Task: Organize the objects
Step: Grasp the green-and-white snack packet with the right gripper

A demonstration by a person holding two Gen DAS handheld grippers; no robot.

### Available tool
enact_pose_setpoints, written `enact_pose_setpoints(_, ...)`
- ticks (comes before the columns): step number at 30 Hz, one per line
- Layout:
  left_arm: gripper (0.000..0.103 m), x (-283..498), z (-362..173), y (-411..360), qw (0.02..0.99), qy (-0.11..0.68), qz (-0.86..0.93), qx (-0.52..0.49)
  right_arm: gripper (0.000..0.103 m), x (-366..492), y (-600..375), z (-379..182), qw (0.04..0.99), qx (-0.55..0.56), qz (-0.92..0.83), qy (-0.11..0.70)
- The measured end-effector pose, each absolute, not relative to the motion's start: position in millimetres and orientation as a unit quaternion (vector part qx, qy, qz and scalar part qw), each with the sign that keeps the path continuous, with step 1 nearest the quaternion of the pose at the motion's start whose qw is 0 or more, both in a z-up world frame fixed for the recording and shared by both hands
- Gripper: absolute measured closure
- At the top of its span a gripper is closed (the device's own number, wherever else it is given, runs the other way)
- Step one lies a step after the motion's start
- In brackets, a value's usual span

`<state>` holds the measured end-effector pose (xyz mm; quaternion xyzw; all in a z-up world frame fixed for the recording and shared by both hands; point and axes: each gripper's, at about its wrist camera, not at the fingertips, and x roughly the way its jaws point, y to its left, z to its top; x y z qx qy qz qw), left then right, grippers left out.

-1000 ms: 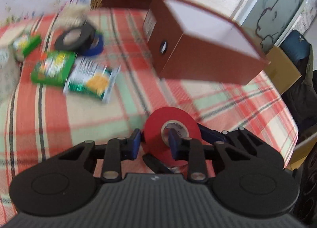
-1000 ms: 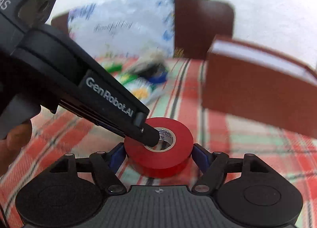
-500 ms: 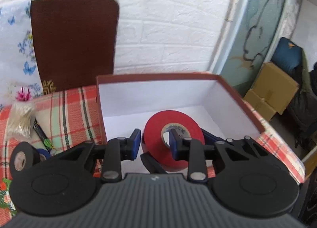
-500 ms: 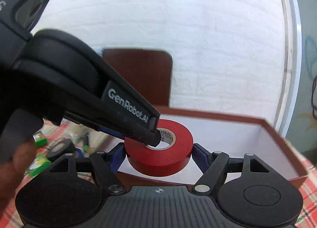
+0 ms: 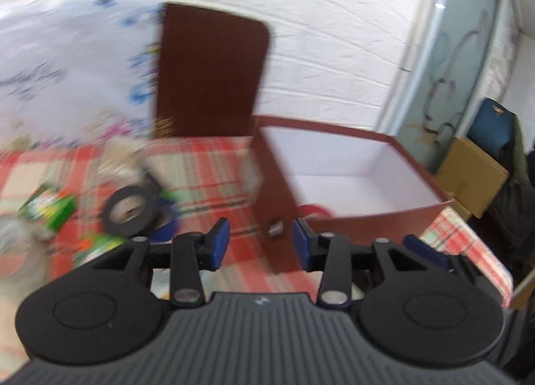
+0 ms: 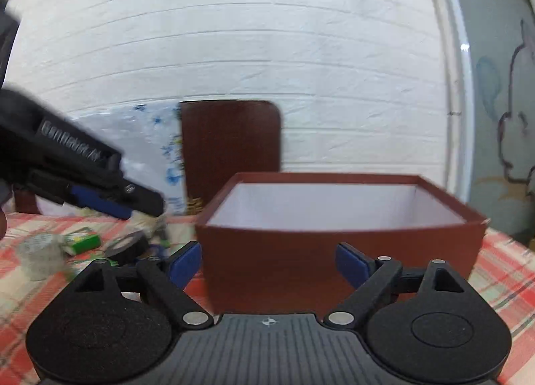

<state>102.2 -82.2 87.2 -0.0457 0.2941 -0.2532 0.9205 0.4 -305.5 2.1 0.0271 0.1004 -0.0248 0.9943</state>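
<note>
Two grippers empty, jaws opening, left gripper [image 5: 260, 244] tilted downward beside the brown box's [image 5: 277, 191] near corner, right gripper [image 6: 267, 263] nearly level facing its front wall, red tape roll [image 5: 312, 209] lying inside the box.

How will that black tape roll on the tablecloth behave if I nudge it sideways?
The black tape roll is propped on edge against a blue roll, so it probably rolls or flops flat. It looks rigid, likely keeping shape. The tablecloth may slow it.

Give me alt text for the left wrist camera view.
The left gripper, jaws opening and empty, faces a brown box on a plaid tablecloth. A red tape roll lies inside; black tape sits left.
</note>
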Motion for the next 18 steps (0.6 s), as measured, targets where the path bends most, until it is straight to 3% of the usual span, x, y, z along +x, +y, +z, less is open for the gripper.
enact_pose_setpoints(3, 0.06, 99.9, 64.2, -33.4, 0.926, 0.329, -0.179, -0.044, 0.017, 0.4, -280.3, -0.6, 0.99, 0.027, 0.029, 0.136)
enact_pose_setpoints(6, 0.06, 98.2, 39.8, 6.2, 0.924, 0.357, -0.123, -0.058, 0.026, 30.1, -245.4, -19.8, 0.977, 0.019, 0.074, 0.199)
enact_pose_setpoints(10, 0.06, 94.2, 21.8, 42.2, 0.919, 0.371, -0.095, -0.091, 0.028, 29.1, -207.8, -27.8, 0.963, -0.004, 0.118, 0.241)
enact_pose_setpoints(18, 0.06, 85.8, 16.8, 68.0, 0.913, 0.371, -0.102, -0.134, 0.011, 76.4, -164.9, -41.0, 0.945, -0.09, 0.119, 0.292)
